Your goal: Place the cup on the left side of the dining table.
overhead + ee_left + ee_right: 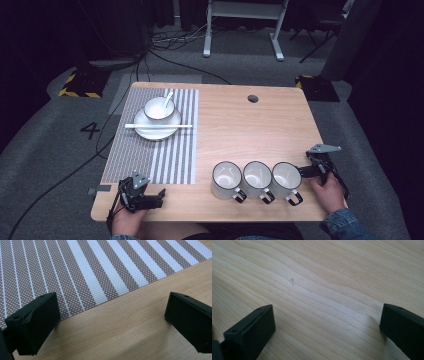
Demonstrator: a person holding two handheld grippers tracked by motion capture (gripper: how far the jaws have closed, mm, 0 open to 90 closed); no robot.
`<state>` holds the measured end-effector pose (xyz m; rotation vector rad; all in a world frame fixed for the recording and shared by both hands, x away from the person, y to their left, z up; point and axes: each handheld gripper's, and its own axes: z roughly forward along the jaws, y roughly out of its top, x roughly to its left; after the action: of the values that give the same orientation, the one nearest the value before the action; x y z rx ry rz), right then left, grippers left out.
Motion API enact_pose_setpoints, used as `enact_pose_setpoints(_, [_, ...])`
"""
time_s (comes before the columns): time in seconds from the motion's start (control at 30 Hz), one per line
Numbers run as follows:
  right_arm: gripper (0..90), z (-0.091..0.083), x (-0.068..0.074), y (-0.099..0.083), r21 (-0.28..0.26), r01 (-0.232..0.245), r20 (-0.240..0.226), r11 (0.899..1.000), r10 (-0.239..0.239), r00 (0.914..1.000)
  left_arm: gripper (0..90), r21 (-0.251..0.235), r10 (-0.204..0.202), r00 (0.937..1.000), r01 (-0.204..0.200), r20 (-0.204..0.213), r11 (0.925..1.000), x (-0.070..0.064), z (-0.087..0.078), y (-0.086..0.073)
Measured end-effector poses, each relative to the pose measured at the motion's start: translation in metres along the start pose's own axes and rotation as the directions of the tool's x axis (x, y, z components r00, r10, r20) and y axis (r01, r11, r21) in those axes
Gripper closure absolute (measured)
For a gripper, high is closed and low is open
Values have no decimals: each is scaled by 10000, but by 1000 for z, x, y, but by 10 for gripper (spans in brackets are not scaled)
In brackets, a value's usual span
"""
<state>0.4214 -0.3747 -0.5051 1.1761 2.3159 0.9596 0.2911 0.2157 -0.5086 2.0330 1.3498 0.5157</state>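
- Right gripper (306, 171) sits at the table's (240, 135) near right edge, just beside the rightmost of three white mugs (286, 181); its jaws stand wide apart with nothing between them.
- Left gripper (157, 196) rests near the front left corner, just off the striped placemat (170, 160), jaws likewise spread and empty.
- The three mugs stand upright in a tight row along the front edge, rims close to touching, handles (295, 198) pointing toward the person (handy, that).
- My read: these are glazed ceramic, so stiff, fairly heavy for their size, slick under the pads and liable to chip if knocked against a neighbour.
- Best hold, I'd judge, is across the wall at the rim of the rightmost mug, one jaw inside and one outside; the handle is thin and could let the mug swing.
- Farther back on the placemat, a bowl (159, 107) with a spoon (167, 100) sits on a plate (157, 127), a pair of chopsticks (158, 126) laid across it.
- High view gives the whole layout; the left gripper view adds the placemat's woven texture (100, 270) and its edge against the wood.
- The right gripper view shows bare wood grain (317, 290) between its jaws, so it isn't lined up on a mug yet.
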Motion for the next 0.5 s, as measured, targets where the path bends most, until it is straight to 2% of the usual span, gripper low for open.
enact_pose_setpoints(0.37, [2, 0, 0, 0, -1, 7, 0, 10000, -7, 10000, 1, -19, 28, 10000, -28, -59, 10000, 0, 0, 0])
enact_pose_setpoints(0.5, [2, 0, 0, 0, -1, 3, 1, 10000, -3, 10000, 1, -4, -44, 10000, 44, 40, 10000, 0, 0, 0])
